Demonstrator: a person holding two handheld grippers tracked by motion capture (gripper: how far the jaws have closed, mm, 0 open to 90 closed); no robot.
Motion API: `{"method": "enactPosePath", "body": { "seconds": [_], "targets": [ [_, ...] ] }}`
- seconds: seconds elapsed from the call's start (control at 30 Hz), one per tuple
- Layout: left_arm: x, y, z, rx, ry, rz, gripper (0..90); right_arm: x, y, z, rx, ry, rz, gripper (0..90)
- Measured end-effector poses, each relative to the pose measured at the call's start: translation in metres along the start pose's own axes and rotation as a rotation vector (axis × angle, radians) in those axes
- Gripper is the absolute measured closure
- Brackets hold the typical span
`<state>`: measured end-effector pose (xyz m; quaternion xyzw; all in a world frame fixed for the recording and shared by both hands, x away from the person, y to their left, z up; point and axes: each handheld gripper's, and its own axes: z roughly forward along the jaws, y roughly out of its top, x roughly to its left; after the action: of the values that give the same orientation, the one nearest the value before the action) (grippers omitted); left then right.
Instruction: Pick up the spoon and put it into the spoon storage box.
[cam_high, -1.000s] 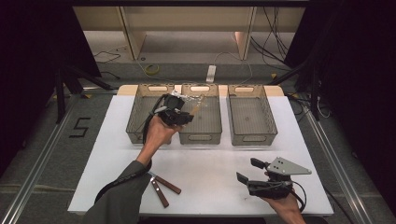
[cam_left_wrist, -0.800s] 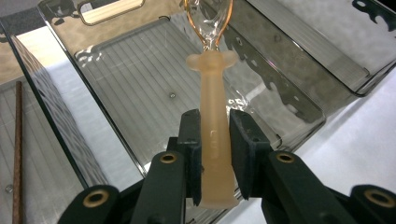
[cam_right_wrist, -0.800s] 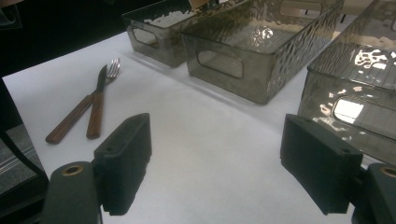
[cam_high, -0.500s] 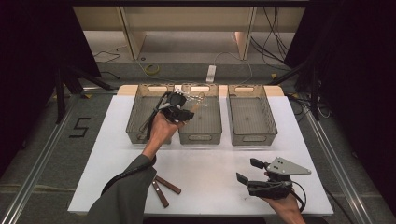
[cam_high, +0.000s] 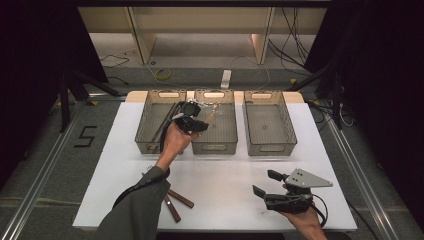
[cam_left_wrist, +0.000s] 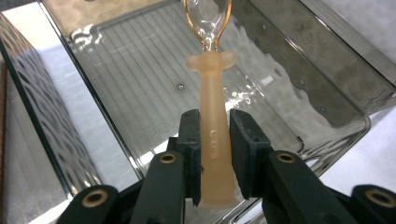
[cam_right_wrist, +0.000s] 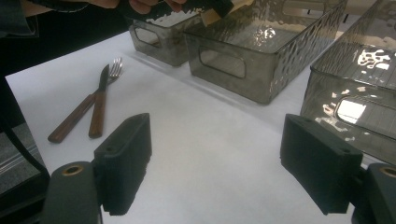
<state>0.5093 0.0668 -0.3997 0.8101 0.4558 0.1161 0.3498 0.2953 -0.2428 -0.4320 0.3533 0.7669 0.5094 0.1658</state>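
Note:
My left gripper (cam_high: 194, 123) is shut on the handle of a translucent peach plastic spoon (cam_left_wrist: 212, 140). It holds the spoon over the middle grey bin (cam_high: 215, 146), with the spoon's bowl (cam_left_wrist: 208, 18) pointing away from the jaws above the bin's ribbed floor (cam_left_wrist: 140, 70). In the left gripper view both pads (cam_left_wrist: 191, 140) press on the handle's sides. My right gripper (cam_high: 265, 182) rests near the table's front right. Its jaws stand wide apart (cam_right_wrist: 217, 172) with only white tabletop between them.
Three grey bins stand in a row at the back: left (cam_high: 150, 146), middle and right (cam_high: 270, 147); long dark utensils (cam_high: 162, 122) lie in the left one. A fork (cam_right_wrist: 112, 70) and a knife (cam_right_wrist: 100, 98) with wooden handles lie at the table's front left.
My left gripper has sunk a little with the spoon over the middle bin. The right gripper has kept still.

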Motion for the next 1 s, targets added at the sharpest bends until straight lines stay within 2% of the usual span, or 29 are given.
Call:
{"method": "enactPosePath", "body": {
  "seconds": [0.17,0.23,0.3,0.4,0.47,0.53,0.63,0.73,0.87,1.0],
  "targets": [
    [0.0,0.0,0.003,-0.003,0.001,0.005,73.0,0.0,0.0,0.0,-0.001,0.0,0.0,25.7],
    [-0.001,0.001,0.003,-0.021,0.001,-0.009,70.3,0.0,0.0,0.0,0.0,0.0,0.0,25.7],
    [-0.002,0.004,0.002,-0.022,-0.012,-0.028,54.7,0.0,0.0,0.0,-0.002,0.0,0.001,25.7],
    [-0.005,0.006,-0.004,-0.032,-0.006,-0.017,42.6,0.0,0.0,-0.001,-0.003,-0.002,0.0,25.7],
    [-0.007,0.007,-0.009,-0.025,-0.028,-0.012,38.2,0.0,0.0,-0.001,-0.003,-0.002,0.0,25.7],
    [-0.01,0.007,-0.013,-0.017,-0.03,-0.003,35.2,0.0,0.0,0.0,-0.002,-0.002,-0.001,25.7],
    [-0.012,0.006,-0.022,-0.017,-0.066,-0.024,29.5,0.001,0.0,-0.001,-0.001,-0.003,-0.002,25.7],
    [-0.017,0.003,-0.029,0.008,-0.065,-0.019,20.6,0.0,0.0,0.0,0.0,-0.006,-0.003,25.7],
    [-0.025,-0.007,-0.04,-0.01,-0.095,-0.023,17.4,0.0,0.0,0.0,0.0,-0.007,-0.004,25.7],
    [-0.032,-0.02,-0.051,-0.017,-0.116,-0.008,16.0,0.0,0.0,0.0,0.001,-0.007,-0.004,25.7]
  ]
}}
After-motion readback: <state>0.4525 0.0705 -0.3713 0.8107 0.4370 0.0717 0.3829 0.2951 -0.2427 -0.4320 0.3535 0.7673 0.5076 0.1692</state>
